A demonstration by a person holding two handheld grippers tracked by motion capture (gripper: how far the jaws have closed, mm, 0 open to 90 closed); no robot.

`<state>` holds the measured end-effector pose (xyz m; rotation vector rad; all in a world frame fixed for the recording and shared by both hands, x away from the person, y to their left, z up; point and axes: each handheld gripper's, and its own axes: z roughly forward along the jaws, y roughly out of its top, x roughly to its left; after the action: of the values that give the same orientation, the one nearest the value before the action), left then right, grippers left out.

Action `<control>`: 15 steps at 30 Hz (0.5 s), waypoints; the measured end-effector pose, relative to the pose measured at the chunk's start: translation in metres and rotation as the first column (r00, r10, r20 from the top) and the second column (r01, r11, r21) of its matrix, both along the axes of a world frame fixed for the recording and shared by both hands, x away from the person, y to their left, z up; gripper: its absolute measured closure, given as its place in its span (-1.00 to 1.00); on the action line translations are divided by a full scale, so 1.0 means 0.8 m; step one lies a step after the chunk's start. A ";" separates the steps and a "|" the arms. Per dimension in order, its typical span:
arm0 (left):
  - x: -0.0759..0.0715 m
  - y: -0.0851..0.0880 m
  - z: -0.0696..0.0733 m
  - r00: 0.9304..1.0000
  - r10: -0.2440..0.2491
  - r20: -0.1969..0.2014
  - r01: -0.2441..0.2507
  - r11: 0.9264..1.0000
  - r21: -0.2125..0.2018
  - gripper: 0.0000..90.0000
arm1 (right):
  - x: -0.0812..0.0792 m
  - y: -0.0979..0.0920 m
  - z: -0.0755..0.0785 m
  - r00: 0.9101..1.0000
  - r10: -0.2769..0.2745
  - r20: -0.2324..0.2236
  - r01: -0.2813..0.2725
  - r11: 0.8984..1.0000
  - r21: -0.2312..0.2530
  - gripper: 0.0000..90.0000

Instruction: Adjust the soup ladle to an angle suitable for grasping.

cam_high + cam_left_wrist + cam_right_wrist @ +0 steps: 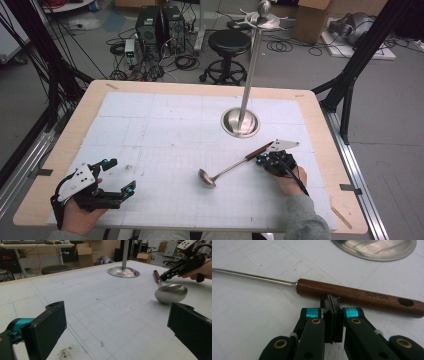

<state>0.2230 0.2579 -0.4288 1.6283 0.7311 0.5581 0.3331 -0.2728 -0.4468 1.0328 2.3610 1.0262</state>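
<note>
Closed right gripper (333, 305) presses its tips against the wooden handle of the ladle (352, 293) lying flat on the table (165, 125) near the stand (240, 122), so a push could roll it away; left gripper (117, 332) rests open.

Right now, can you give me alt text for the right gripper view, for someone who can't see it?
The right gripper, its black fingers pressed shut with nothing between them, points at the brown wooden handle of a ladle lying on the white gridded table. The thin metal shaft runs off to the left, and the rim of a round steel stand base curves across the top.
</note>
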 end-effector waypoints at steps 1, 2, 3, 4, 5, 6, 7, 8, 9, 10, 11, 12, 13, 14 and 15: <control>0.000 0.000 0.000 1.000 0.001 0.001 -0.001 1.000 0.000 -0.94 | 0.000 0.002 0.000 1.000 -0.004 0.001 0.004 1.000 0.004 1.00; 0.000 0.000 0.000 1.000 0.001 0.006 -0.001 1.000 0.003 -0.94 | 0.000 0.002 0.000 1.000 -0.004 0.001 0.004 1.000 0.004 1.00; 0.000 0.000 0.001 1.000 0.002 0.006 -0.002 1.000 -0.001 -0.94 | 0.001 0.004 -0.001 1.000 -0.002 0.006 0.001 1.000 0.005 1.00; 0.000 0.000 0.001 1.000 0.002 0.006 -0.002 1.000 -0.002 -0.94 | 0.001 0.007 -0.001 1.000 0.005 0.008 -0.005 1.000 0.001 1.00; 0.000 0.001 0.000 1.000 0.001 0.004 -0.001 1.000 0.001 -0.94 | 0.001 0.014 0.000 1.000 0.011 0.009 -0.011 1.000 -0.007 1.00; 0.000 0.001 0.000 1.000 0.001 0.004 -0.001 1.000 0.001 -0.94 | 0.001 0.014 0.000 1.000 0.011 0.009 -0.011 1.000 -0.007 1.00; 0.000 0.000 0.000 1.000 0.001 0.001 -0.001 1.000 -0.003 -0.94 | 0.003 0.021 0.000 1.000 0.009 0.011 -0.009 1.000 -0.014 1.00; 0.000 -0.001 0.000 1.000 0.002 0.001 -0.002 1.000 -0.003 -0.94 | 0.003 0.021 0.000 1.000 0.009 0.011 -0.009 1.000 -0.014 1.00; 0.000 -0.001 0.000 1.000 0.000 0.004 0.000 1.000 0.000 -0.94 | 0.005 0.026 0.000 1.000 0.004 0.013 -0.004 1.000 -0.014 1.00; 0.000 -0.001 0.000 1.000 0.000 0.004 0.000 1.000 0.000 -0.94 | 0.006 0.026 0.000 1.000 0.008 0.017 -0.007 1.000 -0.017 1.00; 0.000 -0.001 0.000 1.000 0.000 0.005 0.000 1.000 0.000 -0.94 | 0.006 0.026 0.000 1.000 0.002 0.011 -0.002 1.000 -0.013 1.00; 0.000 -0.001 0.000 1.000 -0.001 0.005 0.001 1.000 0.003 -0.94 | 0.006 0.025 0.000 1.000 0.000 0.011 0.000 1.000 -0.005 1.00; 0.000 -0.001 0.000 1.000 -0.001 0.005 0.001 1.000 0.003 -0.94 | 0.006 0.024 0.000 1.000 -0.003 0.006 0.003 1.000 0.001 1.00; 0.000 0.000 0.000 1.000 0.000 0.007 0.000 1.000 0.005 -0.94 | 0.006 0.024 0.000 1.000 -0.003 0.006 0.003 1.000 0.001 1.00; 0.000 0.000 0.001 1.000 -0.001 0.008 0.001 1.000 0.004 -0.94 | 0.004 0.023 0.002 1.000 -0.005 0.011 0.005 1.000 0.010 1.00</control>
<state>0.2228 0.2579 -0.4281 1.6291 0.7231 0.5653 0.3366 -0.2541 -0.4451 1.0331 2.3456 1.0398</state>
